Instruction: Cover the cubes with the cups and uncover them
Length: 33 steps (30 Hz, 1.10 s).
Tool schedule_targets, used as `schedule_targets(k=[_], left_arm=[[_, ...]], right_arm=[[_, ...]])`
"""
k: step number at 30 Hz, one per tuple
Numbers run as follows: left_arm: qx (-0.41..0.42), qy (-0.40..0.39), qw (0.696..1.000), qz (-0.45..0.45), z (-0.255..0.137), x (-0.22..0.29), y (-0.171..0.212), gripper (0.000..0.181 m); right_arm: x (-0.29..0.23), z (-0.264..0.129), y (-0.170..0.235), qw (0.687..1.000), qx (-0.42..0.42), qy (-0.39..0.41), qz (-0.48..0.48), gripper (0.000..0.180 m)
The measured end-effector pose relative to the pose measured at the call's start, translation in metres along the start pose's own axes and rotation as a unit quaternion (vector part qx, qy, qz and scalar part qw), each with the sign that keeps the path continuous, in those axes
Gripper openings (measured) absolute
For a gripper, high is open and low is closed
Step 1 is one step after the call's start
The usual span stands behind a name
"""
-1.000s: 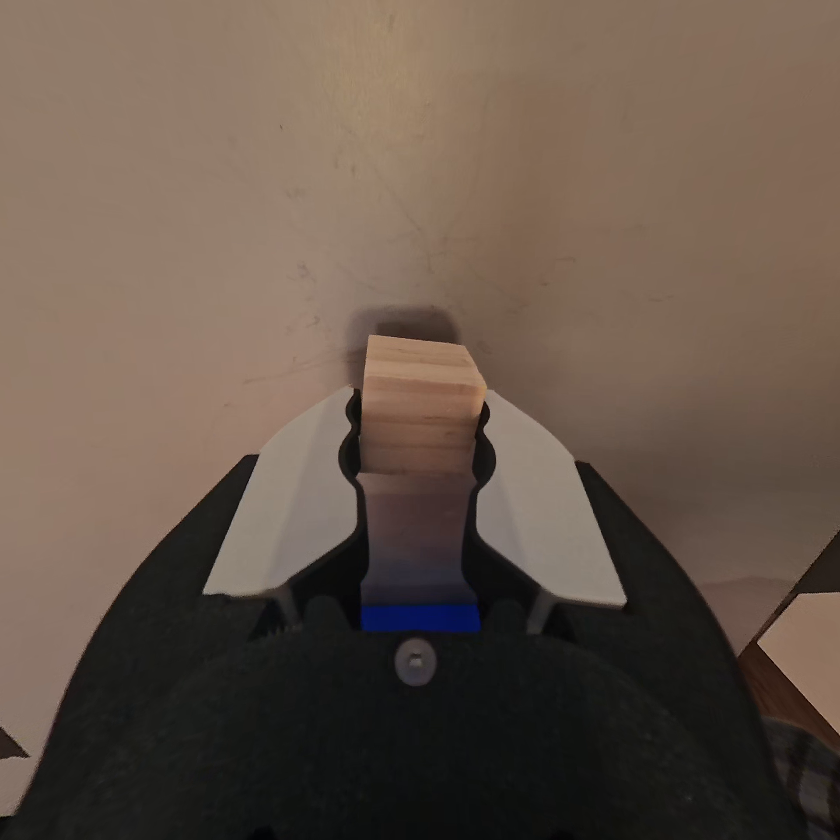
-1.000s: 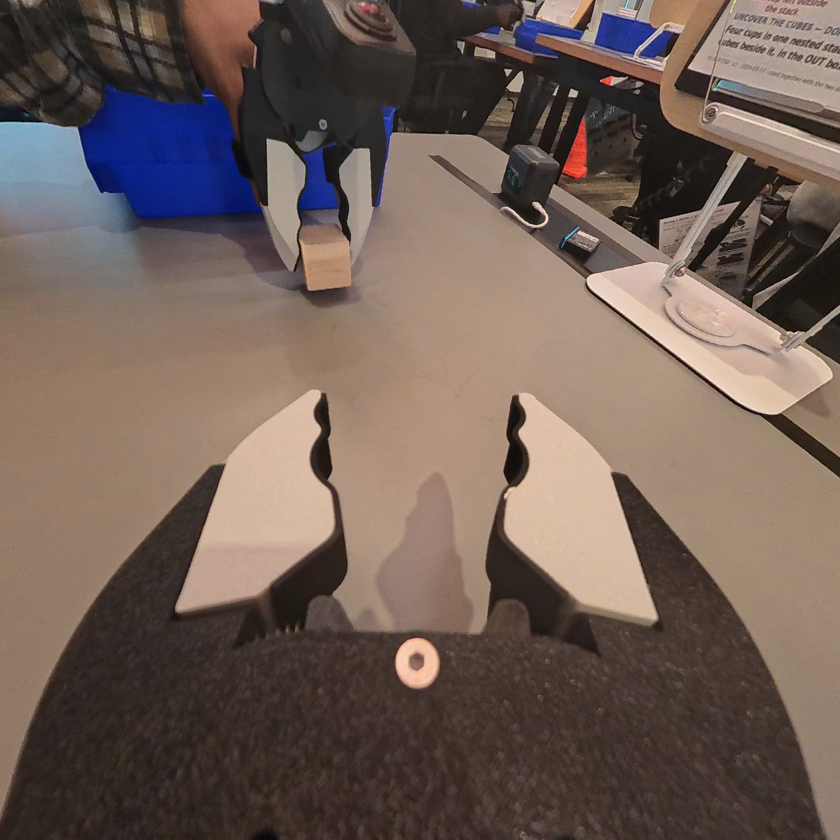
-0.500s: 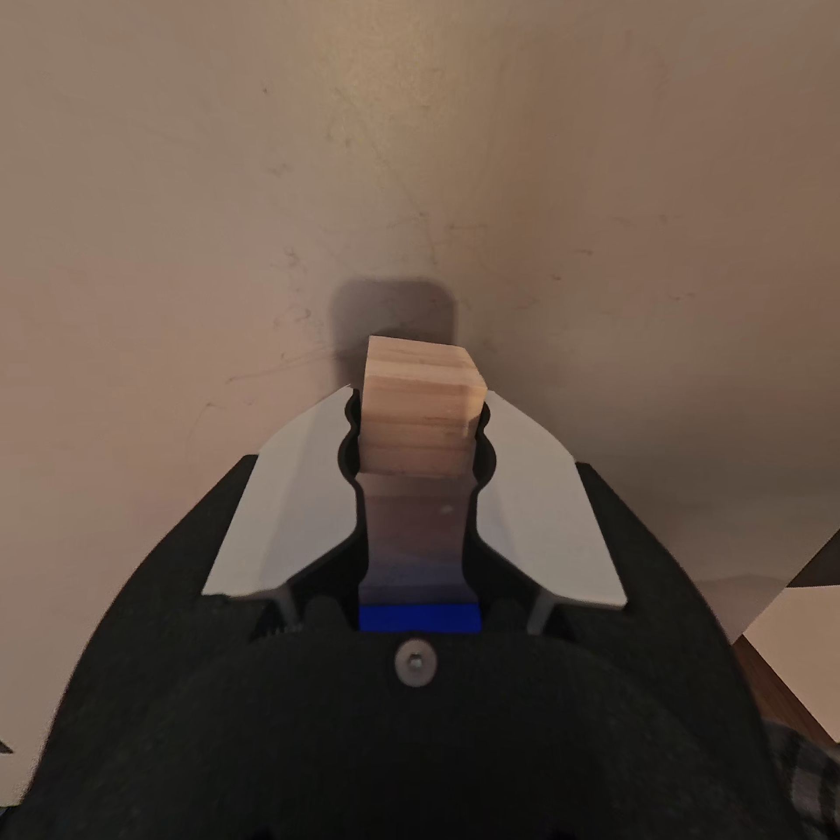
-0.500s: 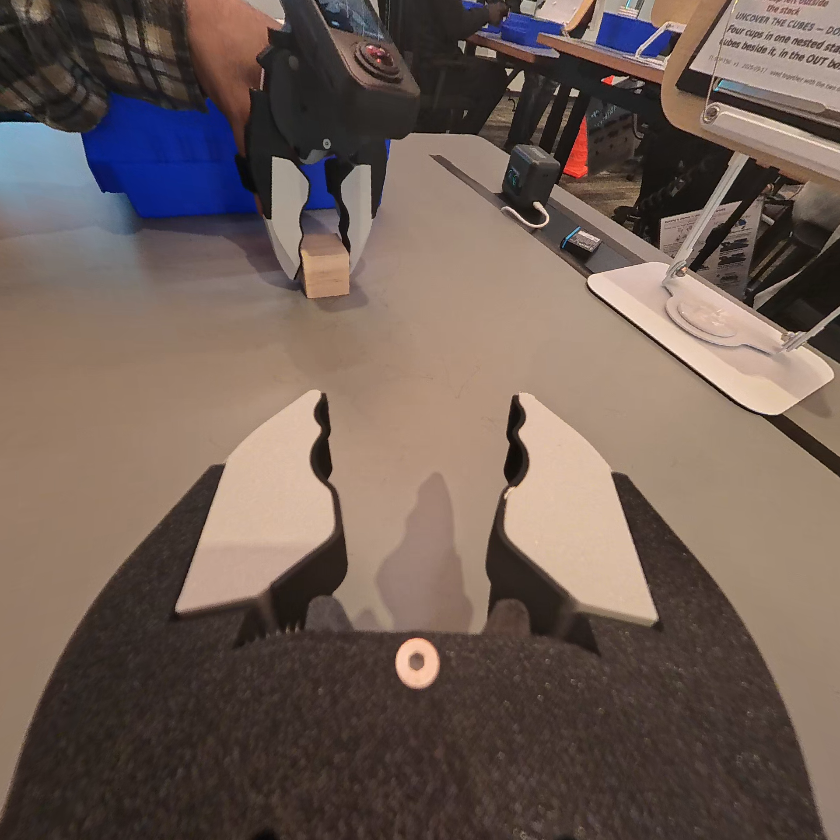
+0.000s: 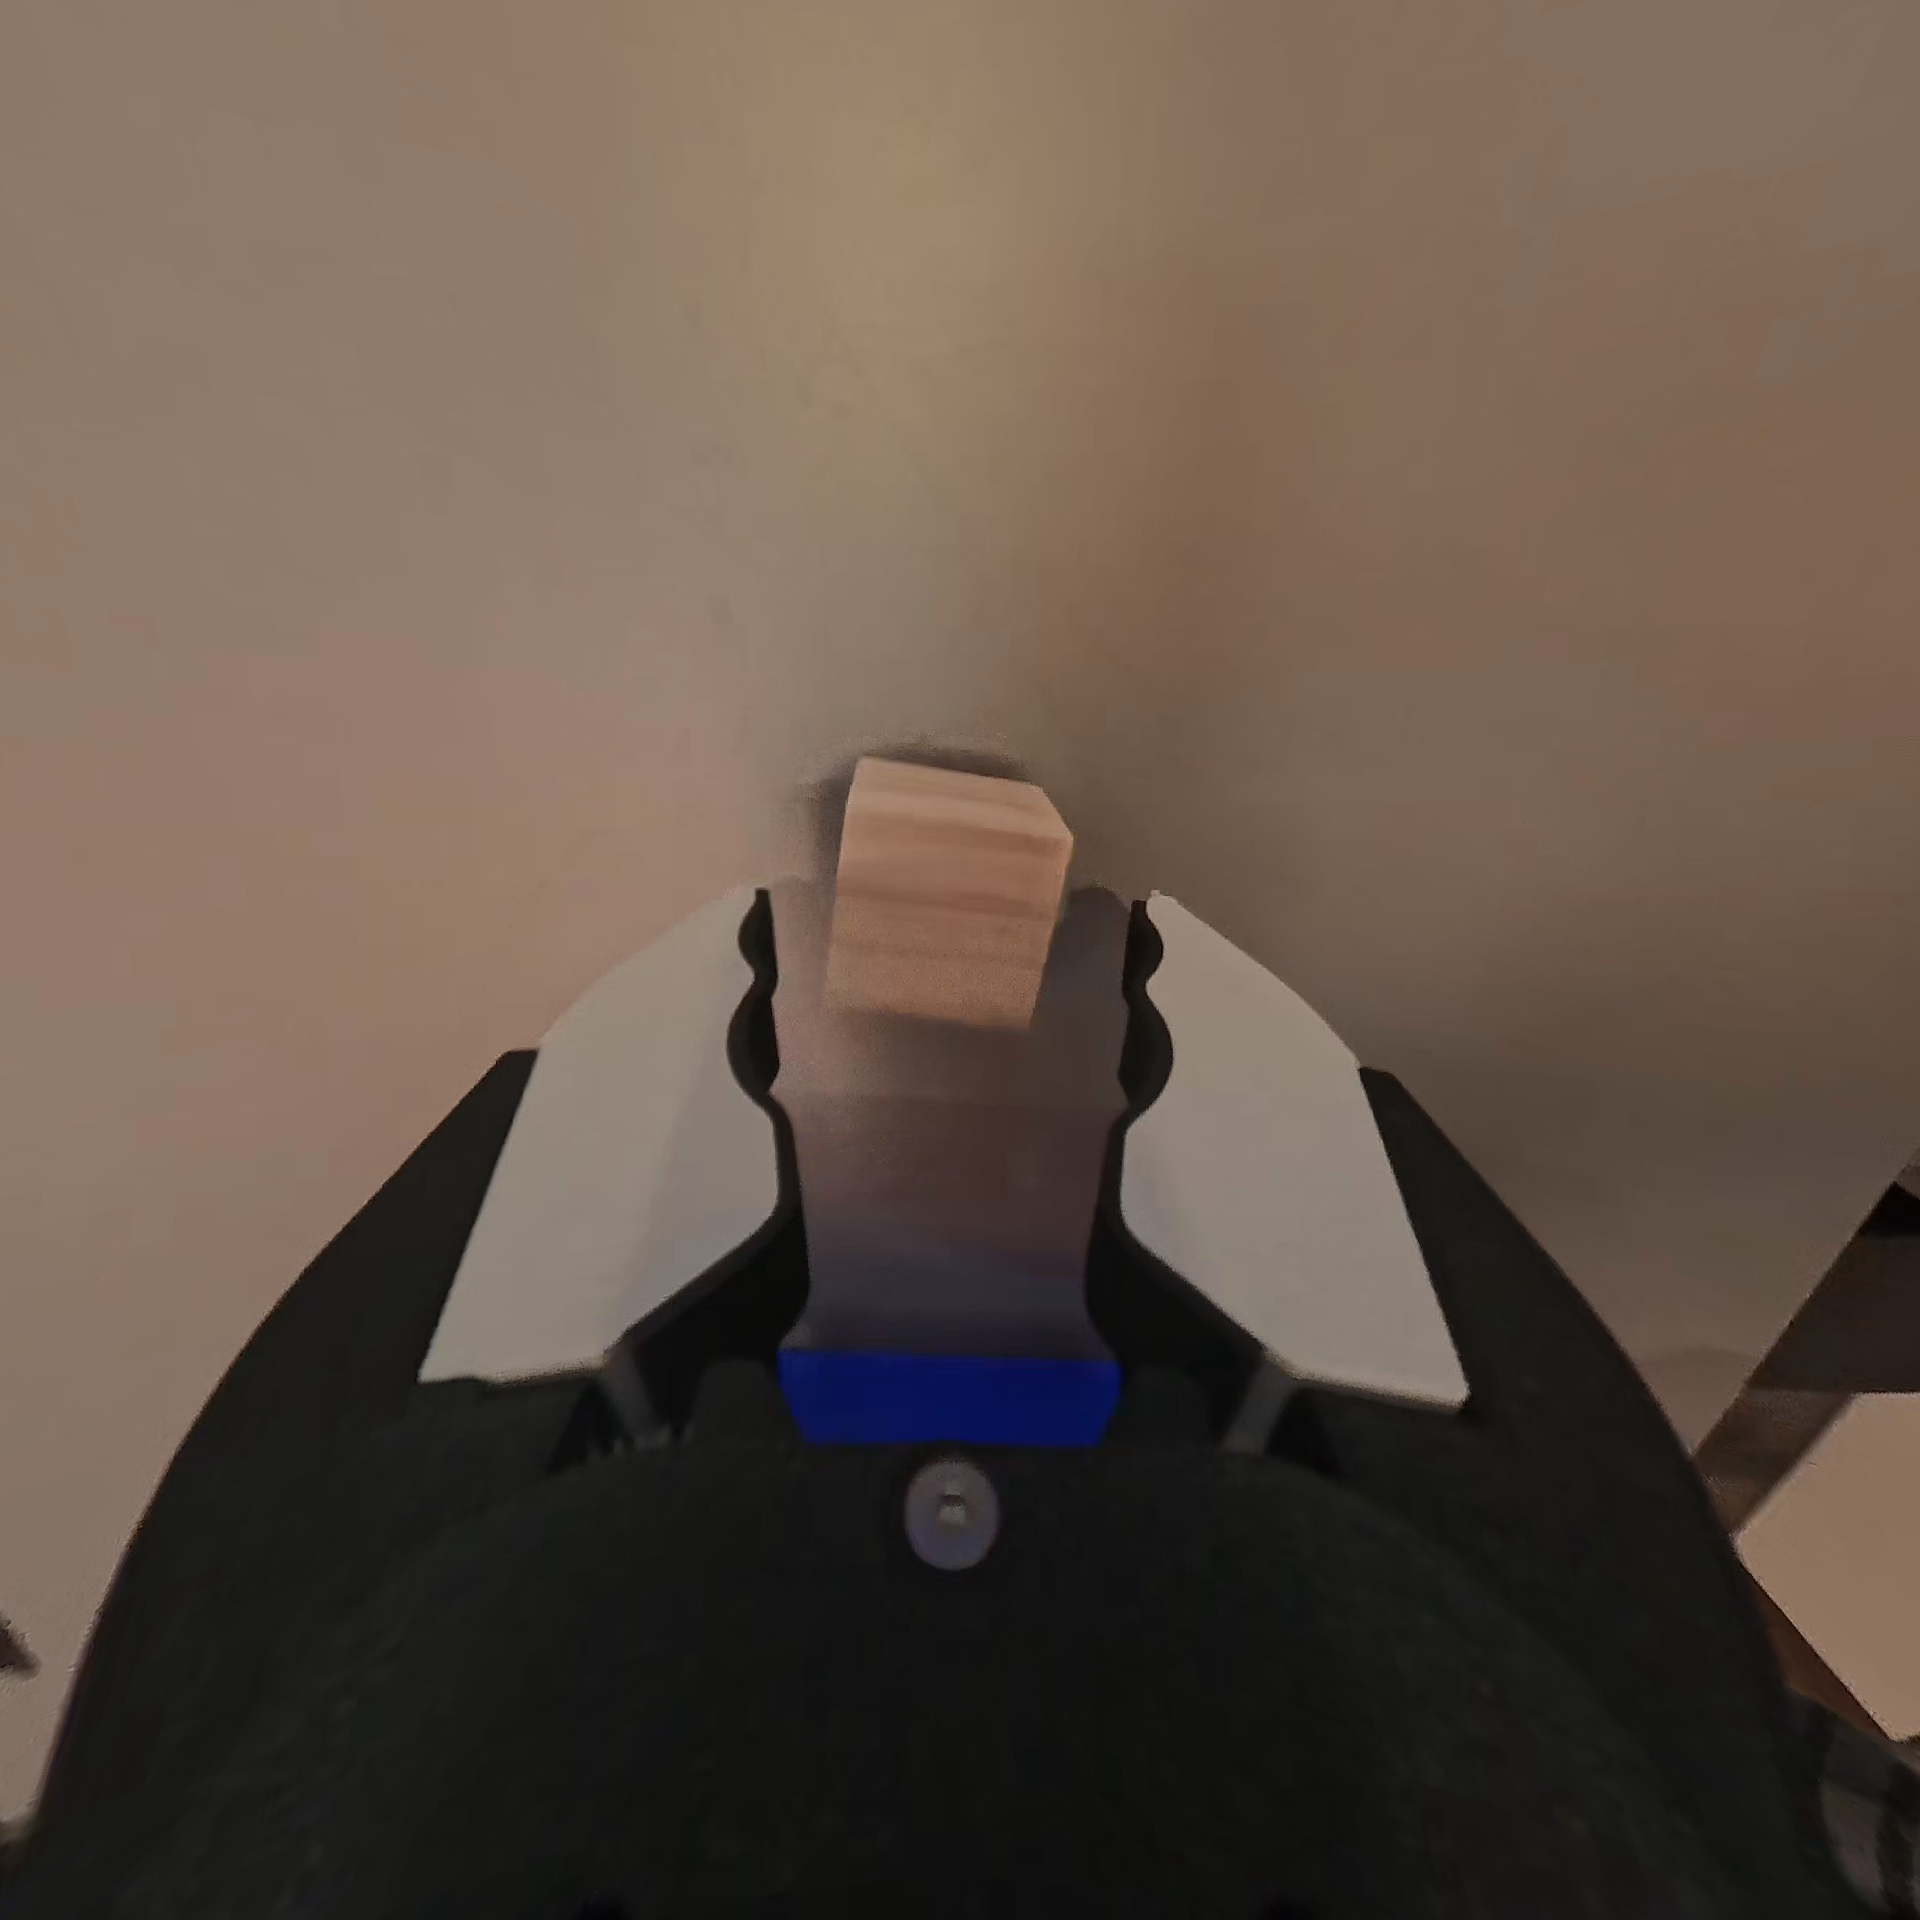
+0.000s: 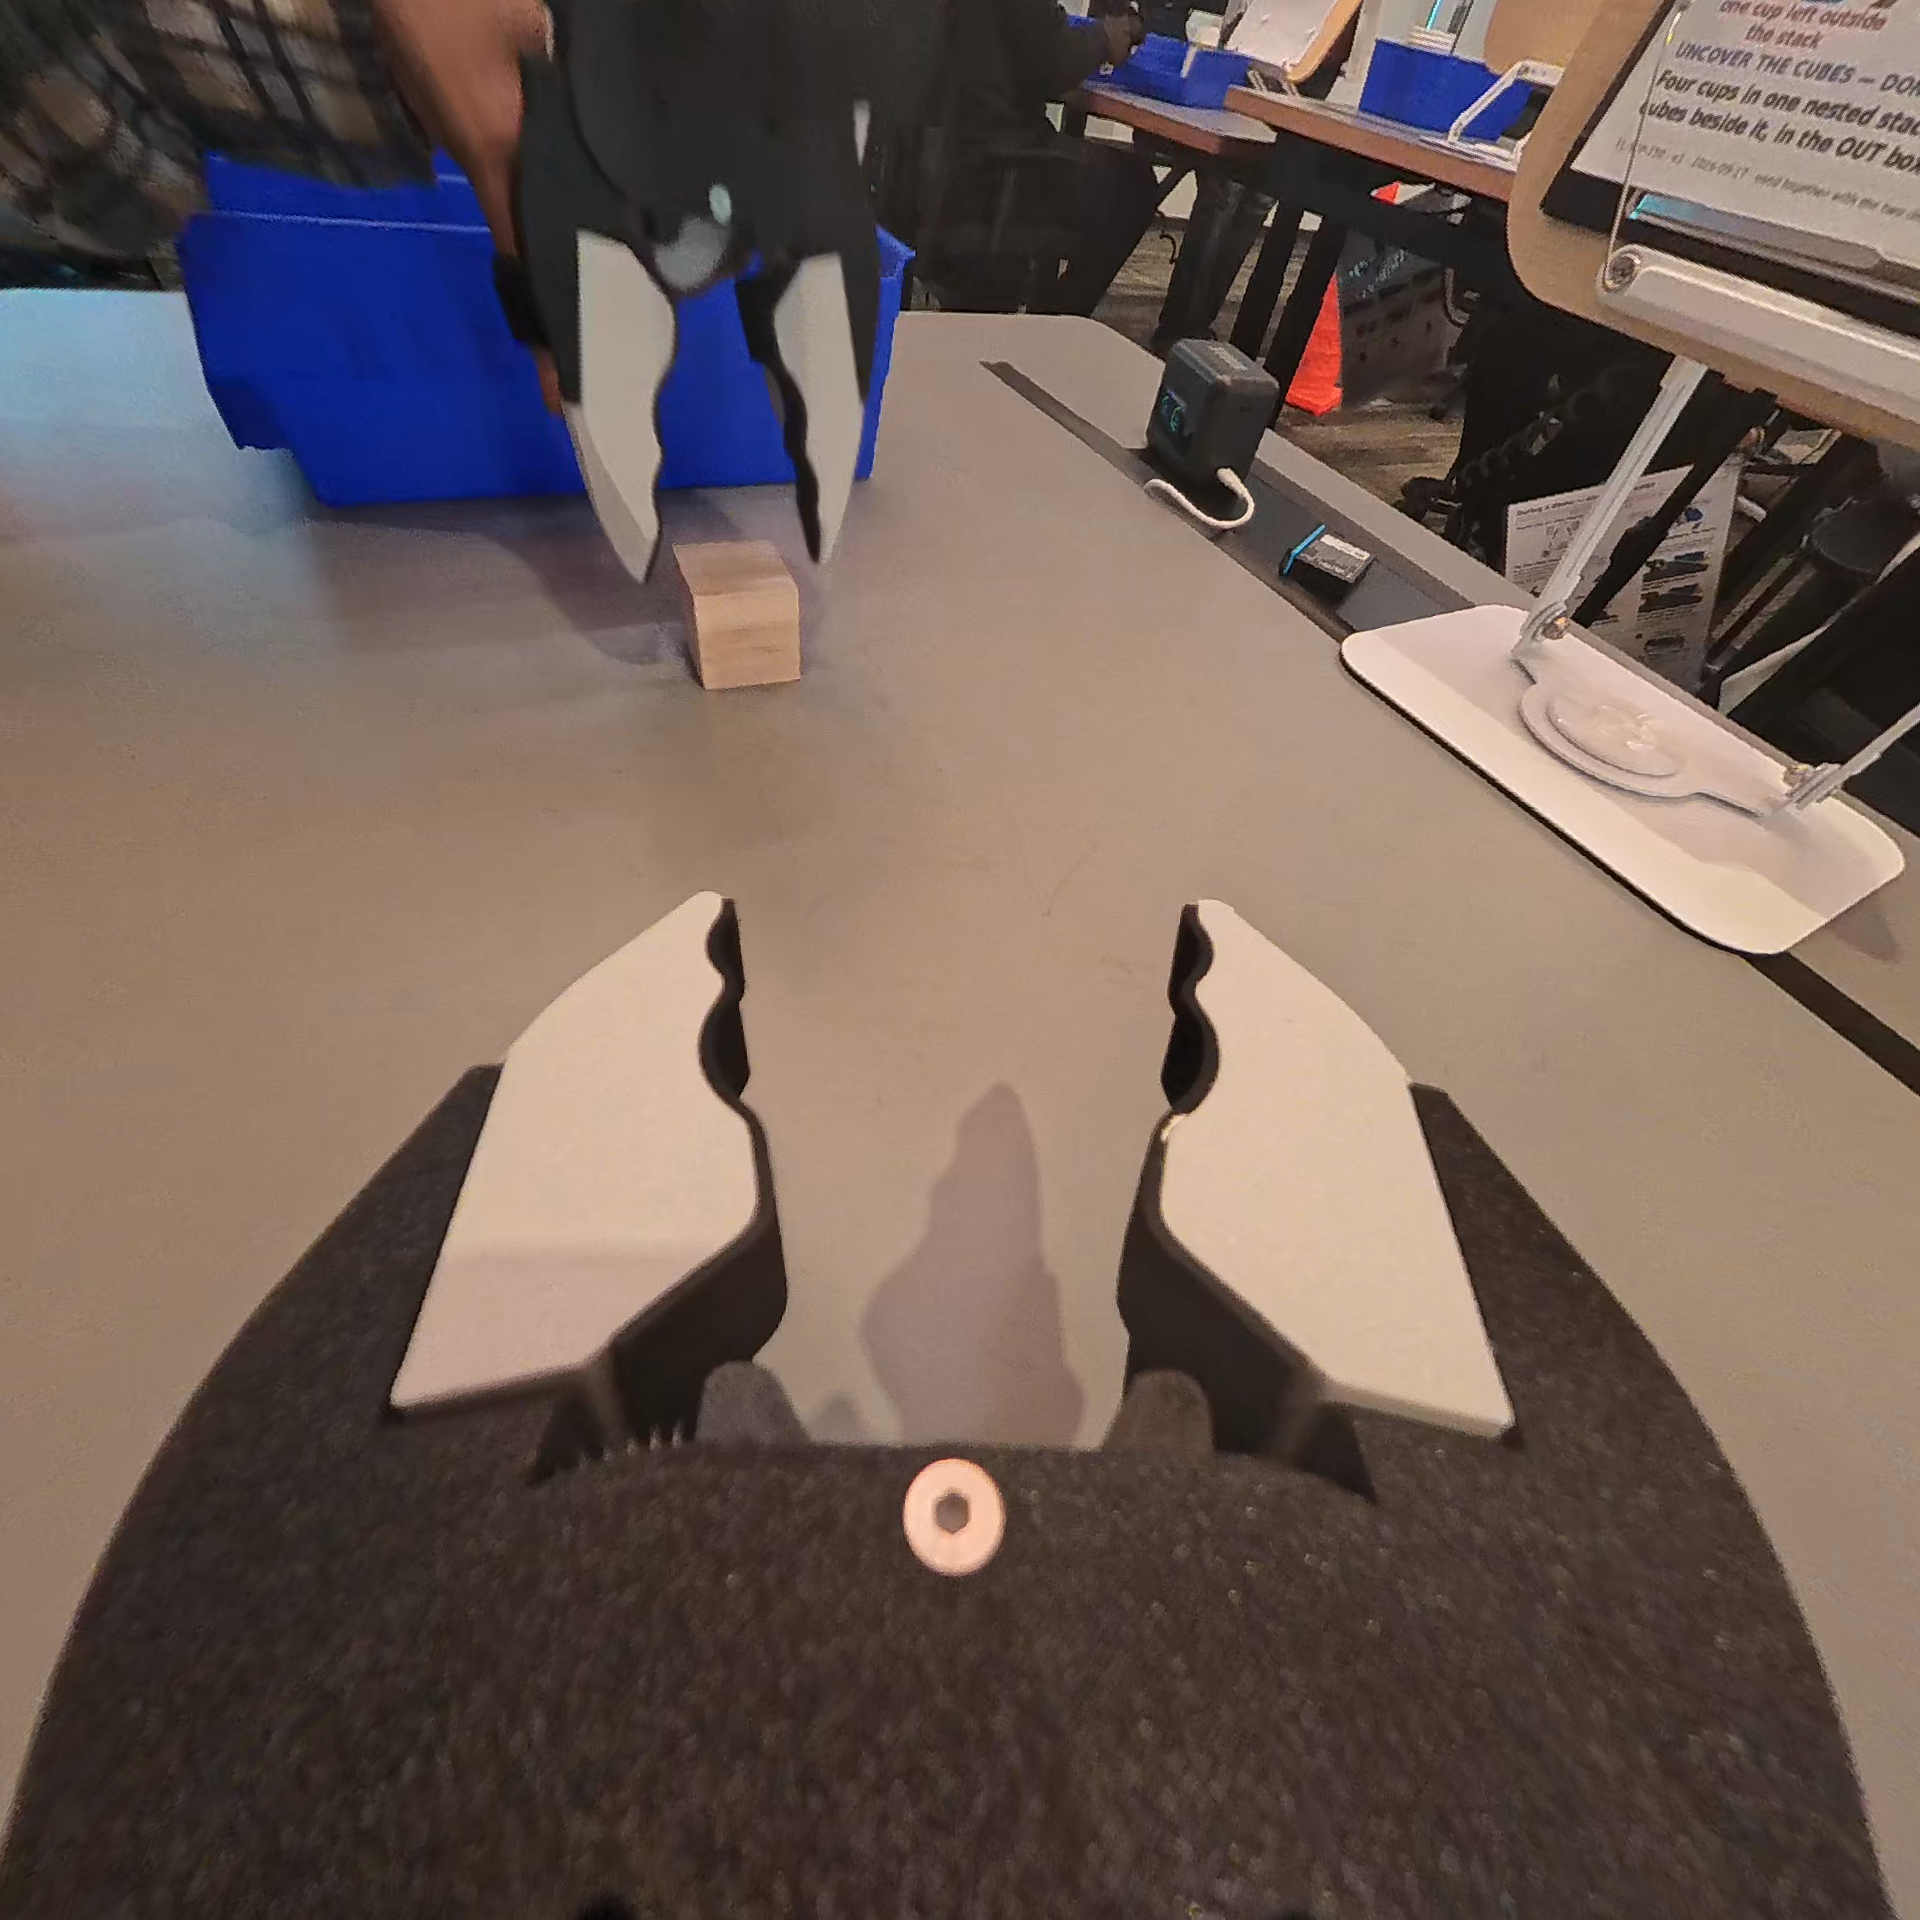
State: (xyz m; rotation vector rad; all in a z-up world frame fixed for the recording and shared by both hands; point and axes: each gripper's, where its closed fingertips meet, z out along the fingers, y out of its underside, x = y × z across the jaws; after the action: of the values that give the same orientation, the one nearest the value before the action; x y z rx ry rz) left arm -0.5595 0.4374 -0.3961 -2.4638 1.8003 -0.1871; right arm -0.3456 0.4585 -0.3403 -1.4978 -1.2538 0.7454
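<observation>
A pale wooden cube (image 6: 744, 614) stands on the grey table (image 6: 312, 831). My left gripper (image 6: 727, 551) hangs just above it, pointing down, jaws open and apart from the cube's sides. In the left wrist view the cube (image 5: 948, 906) sits free on the table between and past my open left gripper (image 5: 951, 904). My right gripper (image 6: 958, 914) is open and empty, low over the near part of the table, well short of the cube. No cups are in view.
A blue bin (image 6: 416, 364) stands behind the cube at the table's far side. A white stand base (image 6: 1621, 769) holding a sign board is at the right. A small black device (image 6: 1210, 400) with a cable lies in the table's right strip.
My left gripper set the cube on the table, opened and let it go, then rose a little above it. My right gripper has not moved.
</observation>
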Motion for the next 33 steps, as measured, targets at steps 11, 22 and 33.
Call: schedule_targets(k=[11,22,33], left_arm=[[0.082,-0.144,0.984,-0.065,-0.165,0.020,0.082,0.074],[0.024,-0.121,0.978,-0.168,-0.116,0.050,0.211,0.071],[0.022,-0.087,0.985,-0.148,-0.056,0.028,0.213,0.070]], right_arm=[[-0.003,-0.002,-0.005,1.000,0.008,-0.002,-0.004,0.079],[-0.004,0.000,-0.003,1.000,0.002,-0.005,-0.006,0.079],[-0.005,0.004,0.004,1.000,-0.011,-0.012,-0.004,0.079]])
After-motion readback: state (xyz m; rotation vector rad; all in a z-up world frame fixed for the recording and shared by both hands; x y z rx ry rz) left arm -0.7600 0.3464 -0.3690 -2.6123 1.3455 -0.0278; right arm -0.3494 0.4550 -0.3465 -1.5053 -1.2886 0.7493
